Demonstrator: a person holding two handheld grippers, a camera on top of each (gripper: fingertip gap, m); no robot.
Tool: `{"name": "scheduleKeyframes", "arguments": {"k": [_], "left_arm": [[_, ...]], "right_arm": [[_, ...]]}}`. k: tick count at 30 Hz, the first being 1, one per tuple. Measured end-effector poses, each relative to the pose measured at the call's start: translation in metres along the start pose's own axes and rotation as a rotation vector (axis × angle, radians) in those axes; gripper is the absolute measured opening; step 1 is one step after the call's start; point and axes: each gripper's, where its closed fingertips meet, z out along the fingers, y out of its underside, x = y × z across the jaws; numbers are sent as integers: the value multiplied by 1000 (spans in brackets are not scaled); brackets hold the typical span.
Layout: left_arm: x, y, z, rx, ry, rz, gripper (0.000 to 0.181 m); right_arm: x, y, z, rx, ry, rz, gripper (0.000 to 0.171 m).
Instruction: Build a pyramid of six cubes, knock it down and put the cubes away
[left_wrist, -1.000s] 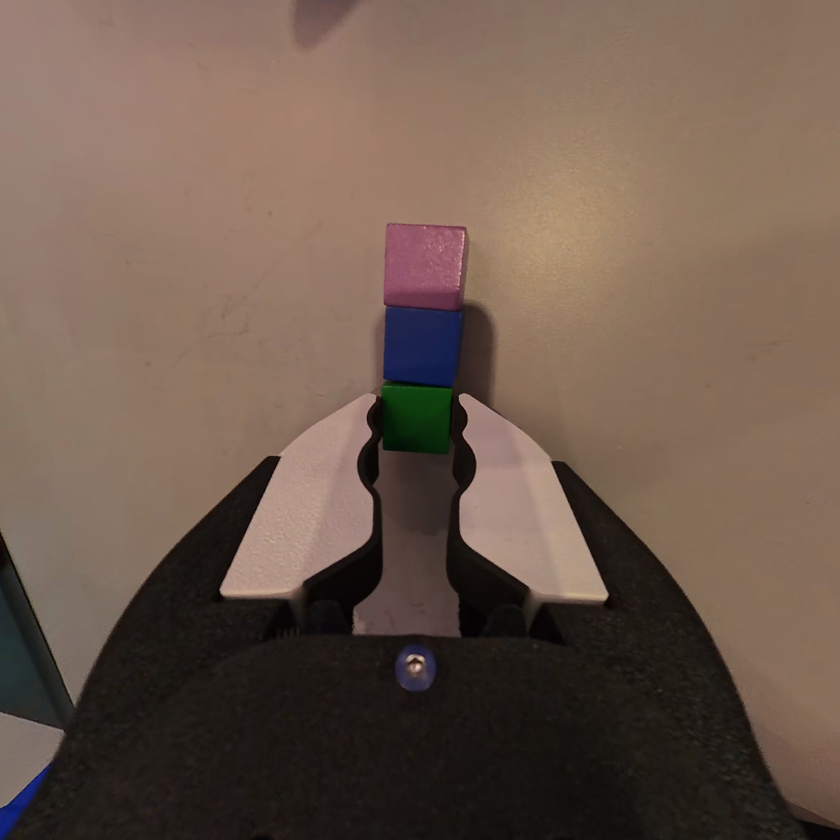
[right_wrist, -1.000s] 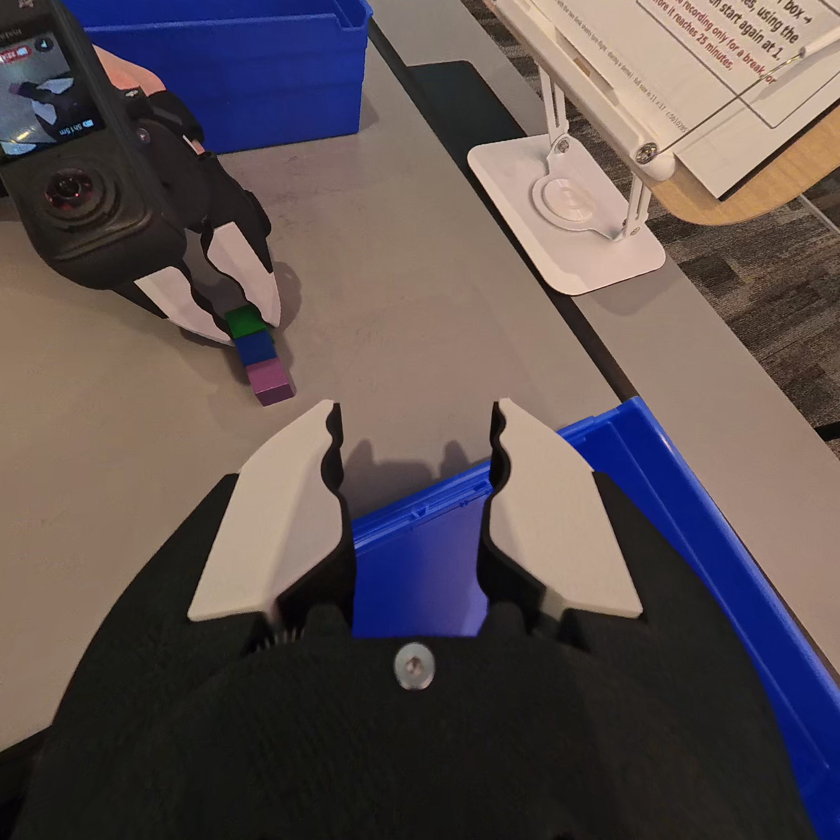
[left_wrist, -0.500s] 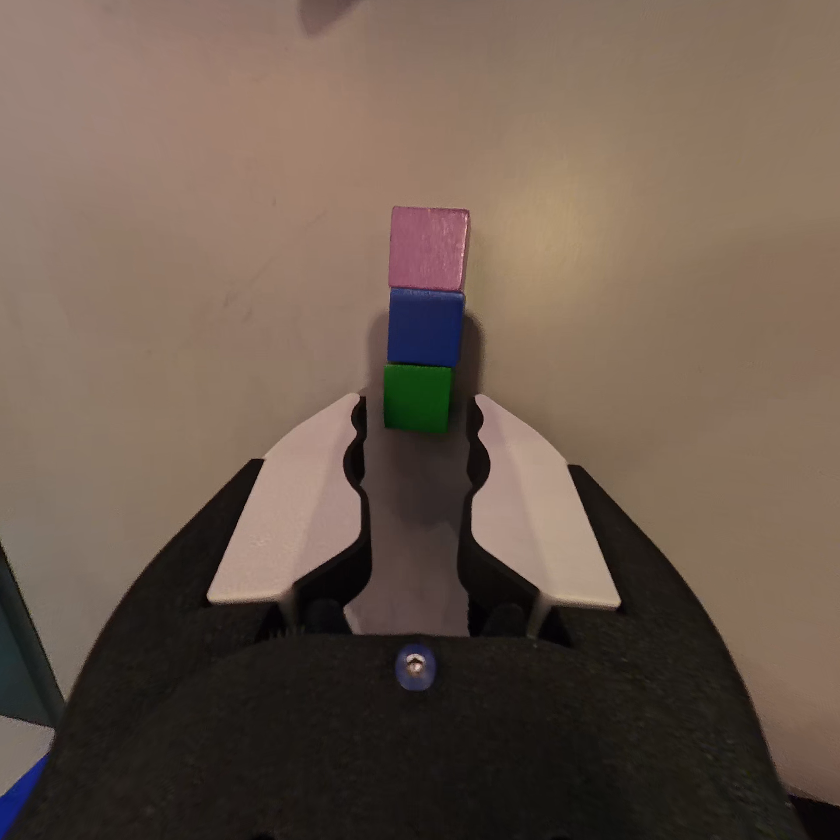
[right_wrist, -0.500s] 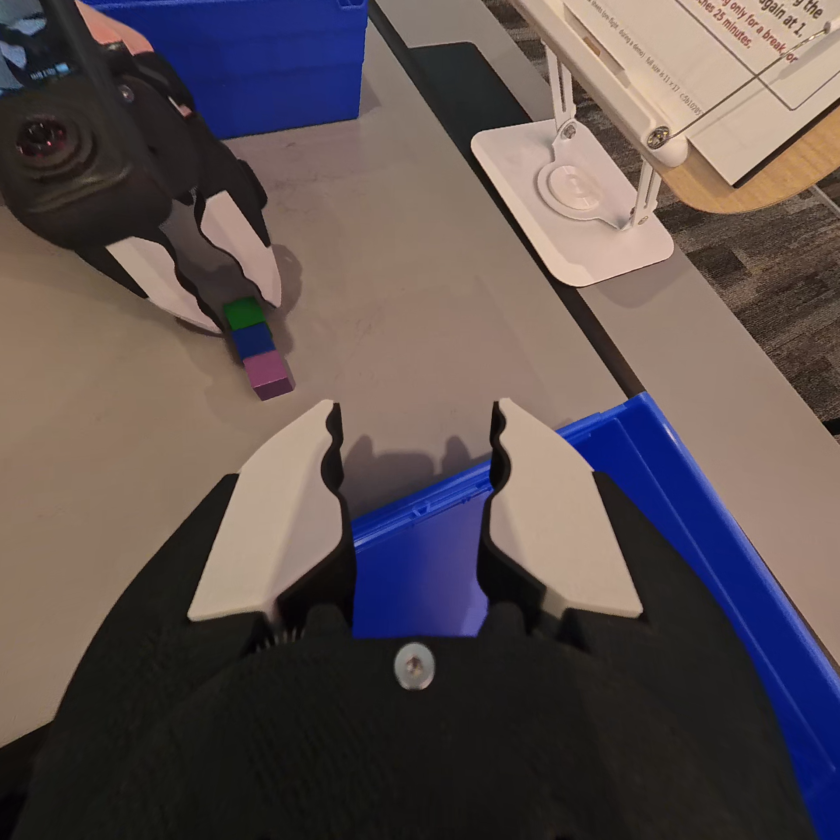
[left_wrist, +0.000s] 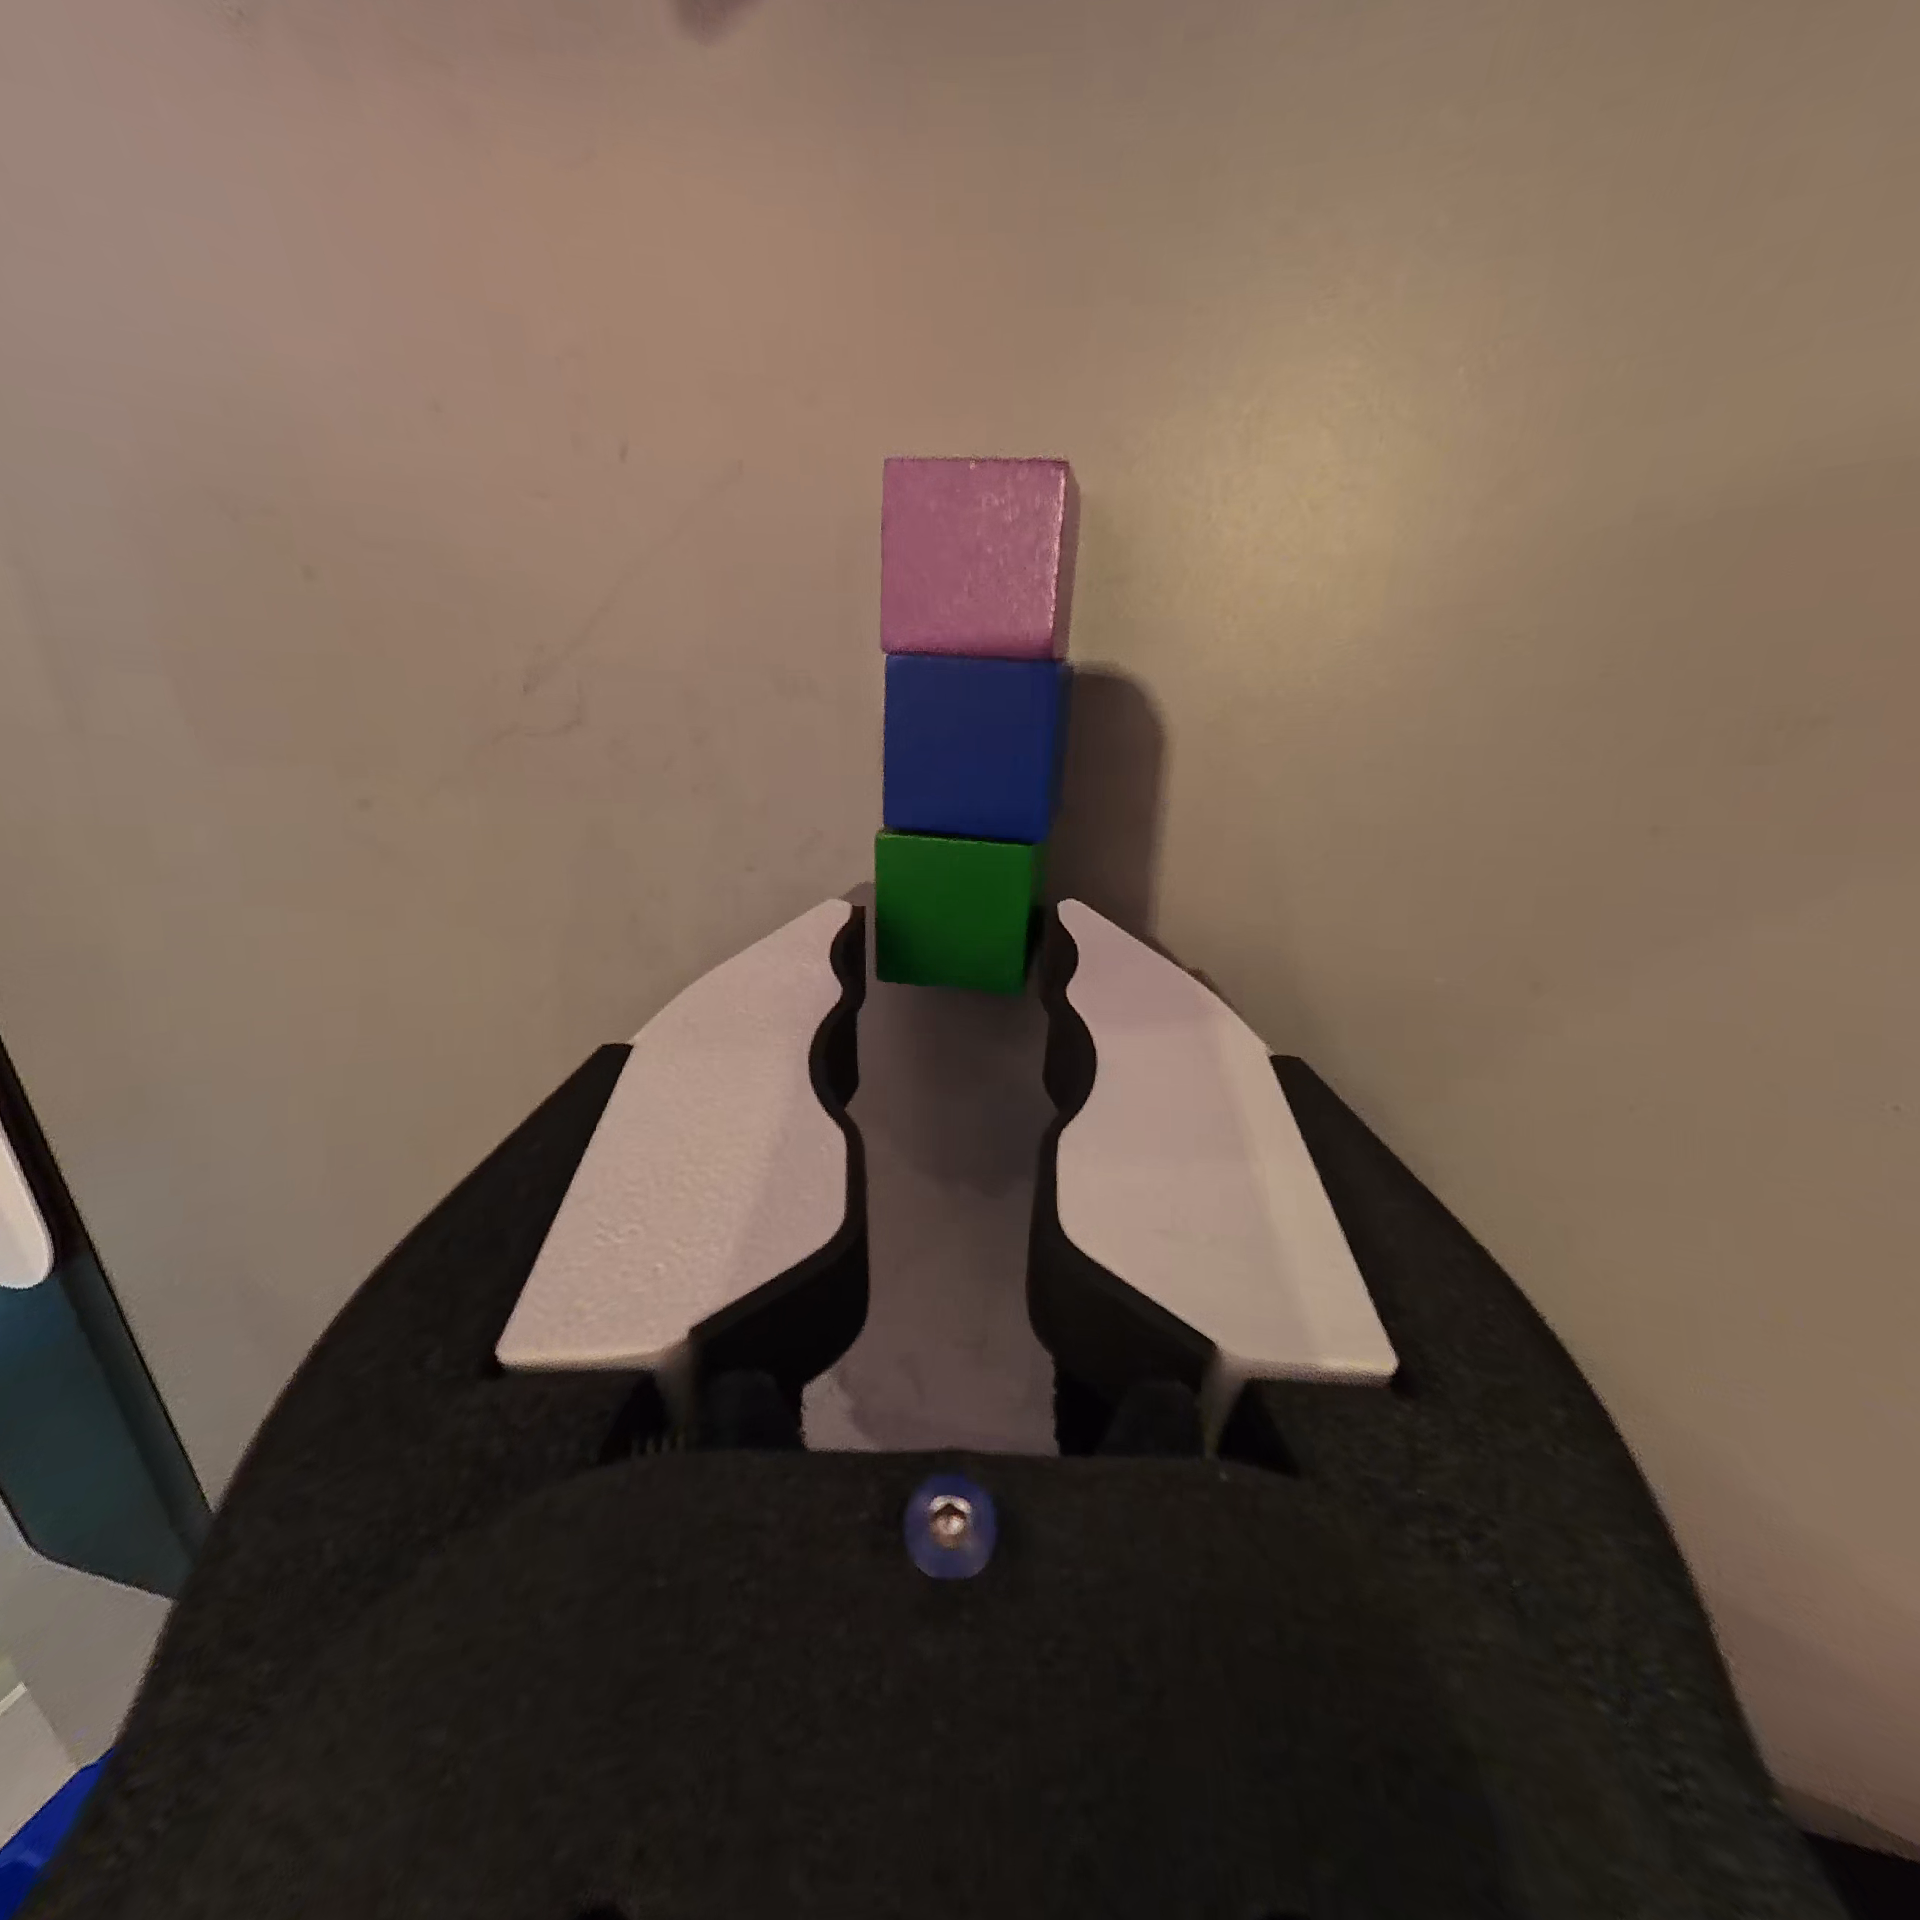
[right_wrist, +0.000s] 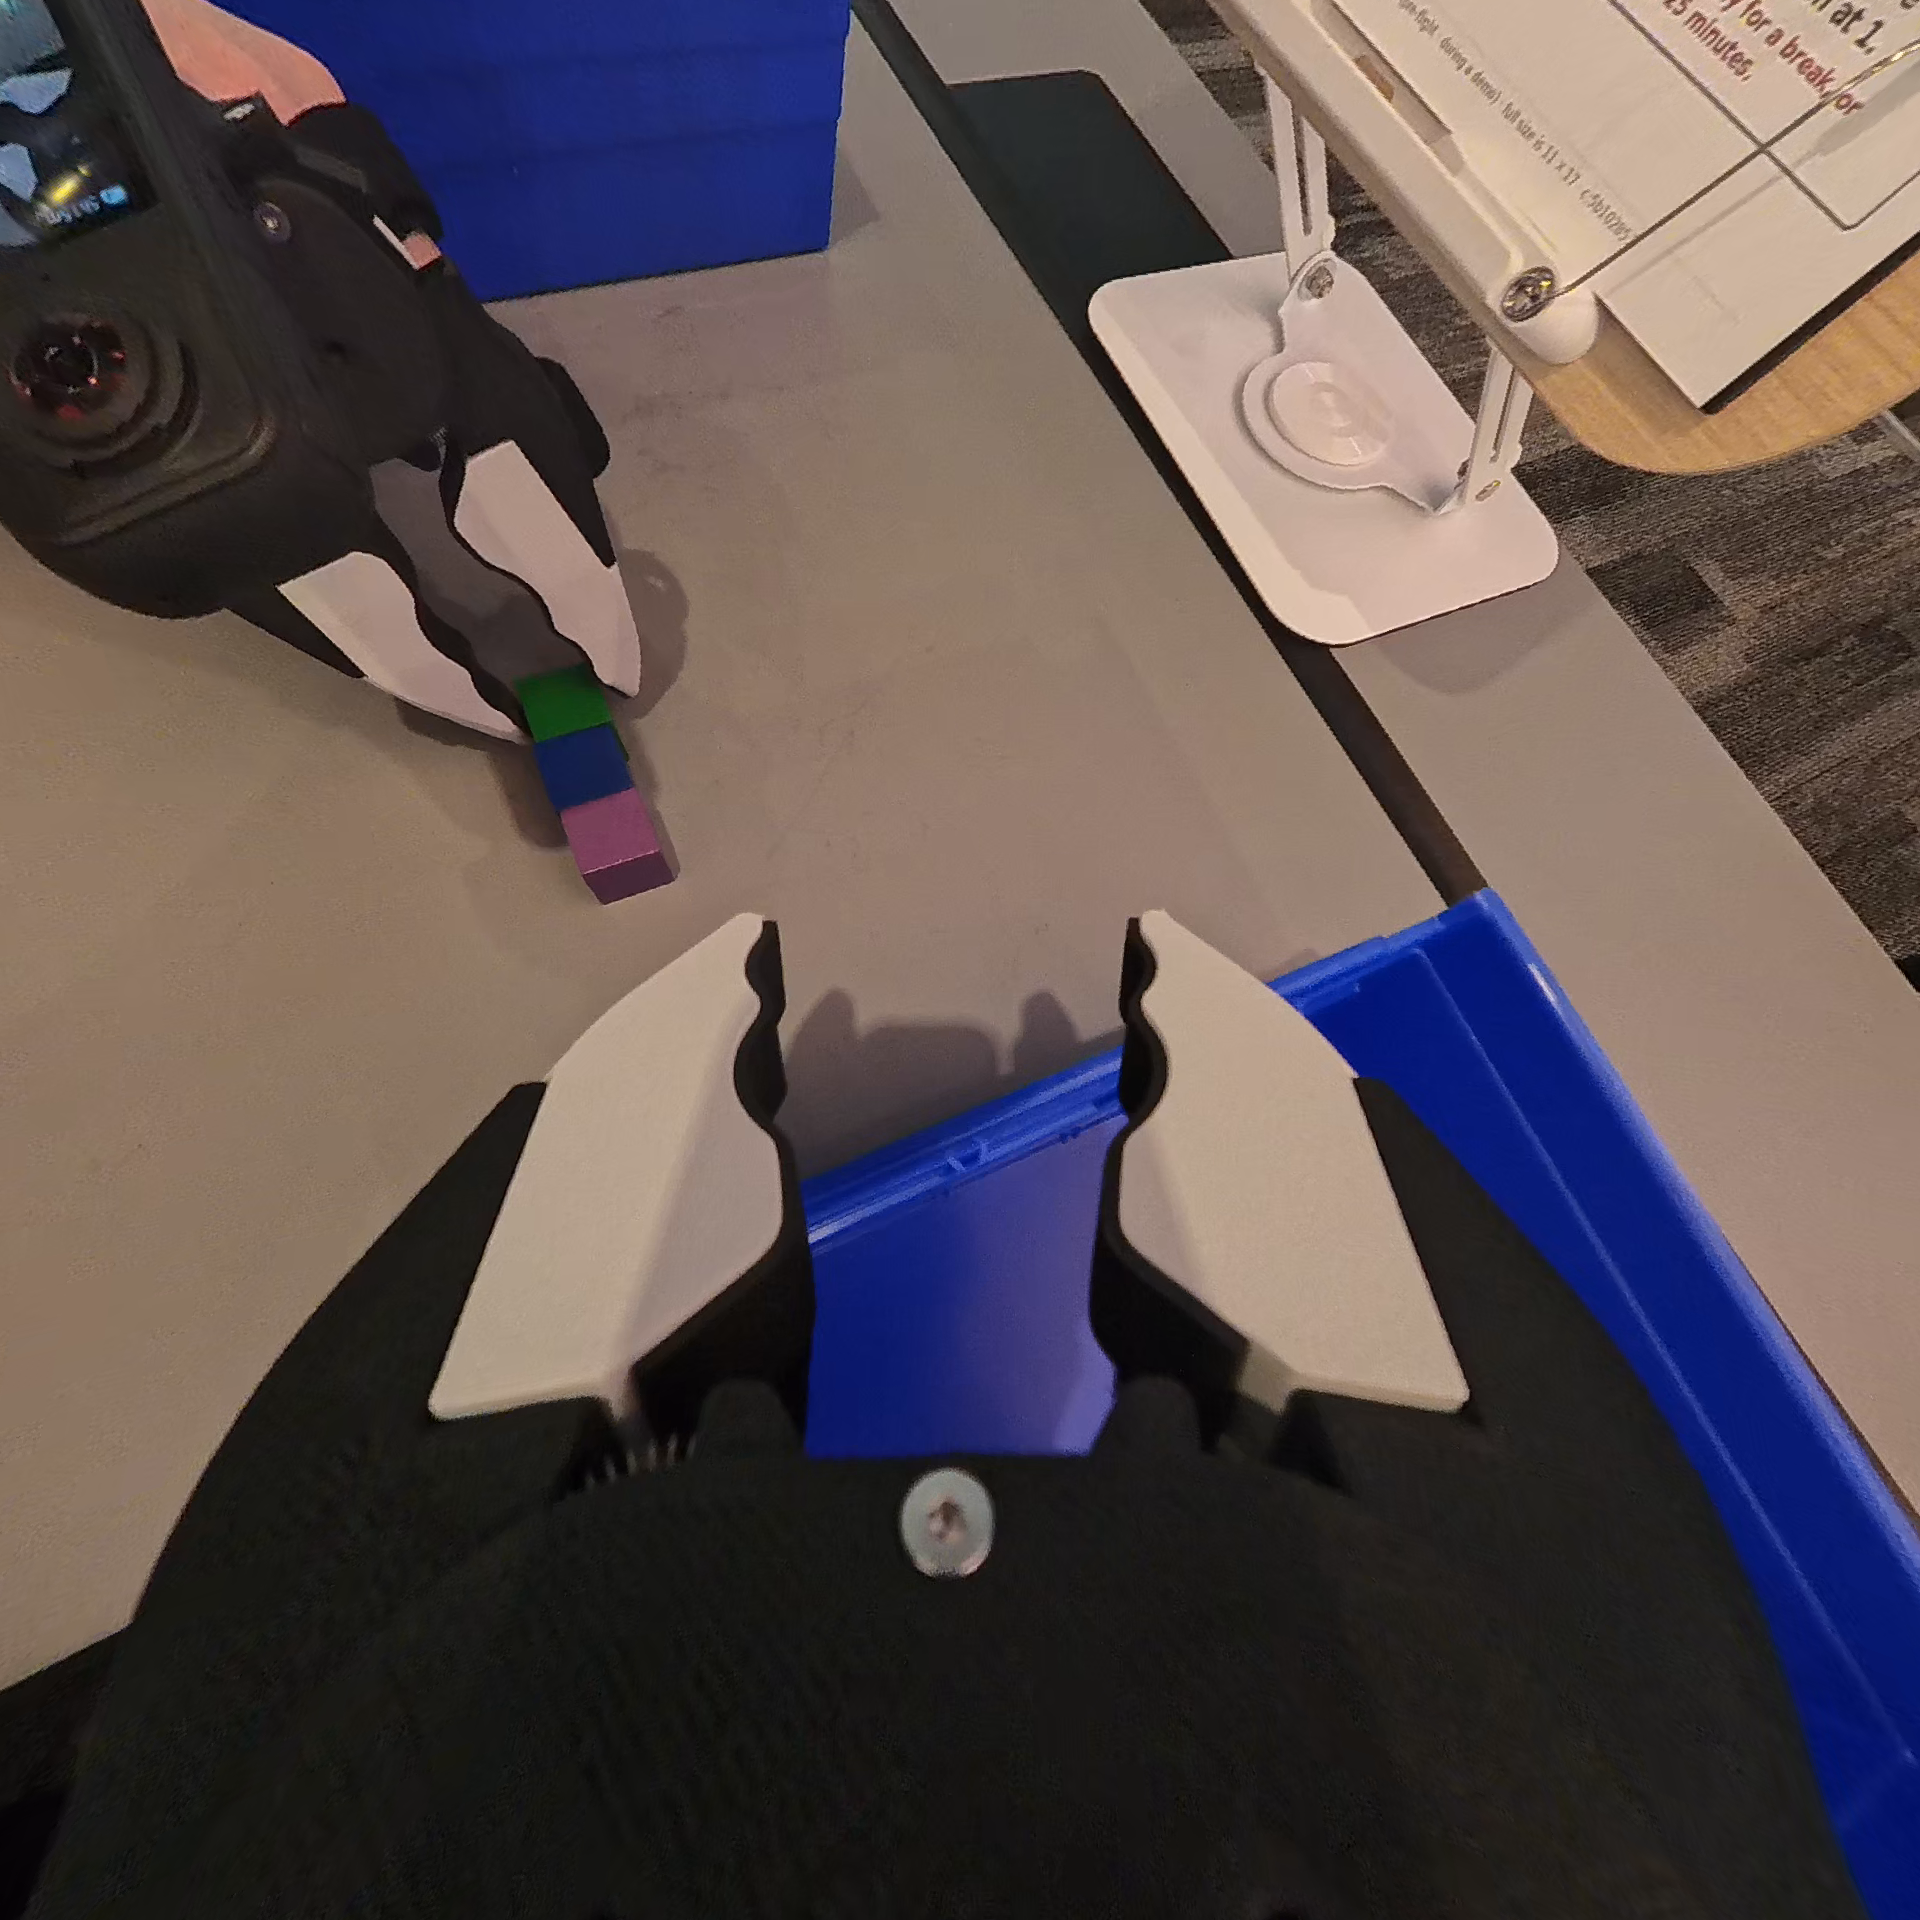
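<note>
Green cube (left_wrist: 956, 920) sits clamped by left tool (left_wrist: 954, 925); right tool (right_wrist: 951, 961) gapes.

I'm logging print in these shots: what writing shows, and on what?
I won't copy wording, so here is what bears it.
White sheet on the stand, upper right: red and black printed lines, partly cut off.
Small screen on the left claw's camera: tiny marks, too small to read.
Green cube, blue cube, purple cube, blue bins: no writing.
</note>
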Motion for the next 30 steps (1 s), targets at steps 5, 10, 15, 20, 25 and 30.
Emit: {"name": "scheduleKeyframes", "arguments": {"k": [5, 10, 15, 20, 25, 30], "left_arm": [[0, 0, 0, -2, -8, 20, 30], [1, -1, 0, -1, -14, 27, 30], [1, -2, 1, 1, -22, 39, 30], [1, -3, 1, -2, -24, 43, 31], [1, -2, 1, -3, -20, 35, 36], [0, -4, -6, 45, -1, 32, 42]], "right_arm": [[0, 1, 1, -7, -2, -2, 64], [0, 2, 2, -9, -4, 1, 64], [-1, 3, 3, -18, -11, -1, 64], [-2, 4, 4, -25, -15, -1, 64], [-2, 4, 5, -25, -17, -1, 64], [-2, 4, 5, -24, -15, -1, 64]]}}
